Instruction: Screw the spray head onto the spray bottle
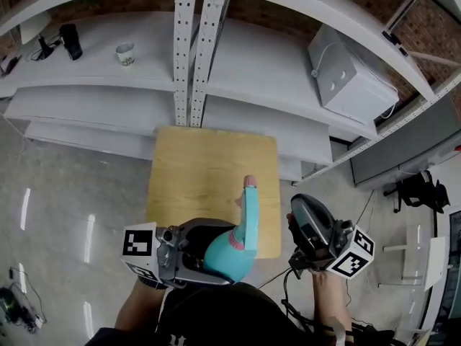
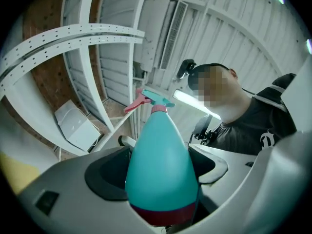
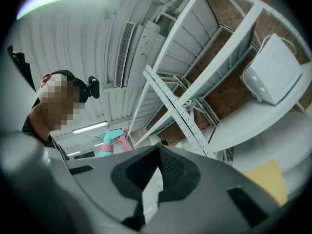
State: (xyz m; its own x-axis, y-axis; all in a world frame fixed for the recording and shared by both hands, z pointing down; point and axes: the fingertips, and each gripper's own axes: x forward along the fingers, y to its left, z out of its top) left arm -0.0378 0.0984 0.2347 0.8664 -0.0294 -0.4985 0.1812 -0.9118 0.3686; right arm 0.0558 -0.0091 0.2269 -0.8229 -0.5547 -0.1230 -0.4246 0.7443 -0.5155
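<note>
A teal spray bottle [image 1: 225, 256] [image 2: 161, 165] with a dark red band at its base sits between the jaws of my left gripper [image 1: 215, 256] [image 2: 161, 147], which is shut on its wide body. The teal spray head [image 1: 250, 211] [image 2: 155, 100], with a pink collar and pink trigger, sits on the bottle's neck and points away over the wooden table [image 1: 194, 171]. My right gripper [image 1: 302, 216] [image 3: 157, 154] hangs to the right of the bottle, apart from it, shut with nothing between its pads. In the right gripper view the spray head [image 3: 110, 139] shows at the left.
Behind the table stands a white shelf rack with perforated uprights [image 1: 193, 49]. A white box [image 1: 349, 74] sits on a shelf at the right, and a cup [image 1: 125, 53] and a black device [image 1: 70, 40] at the left. Polished floor surrounds the table.
</note>
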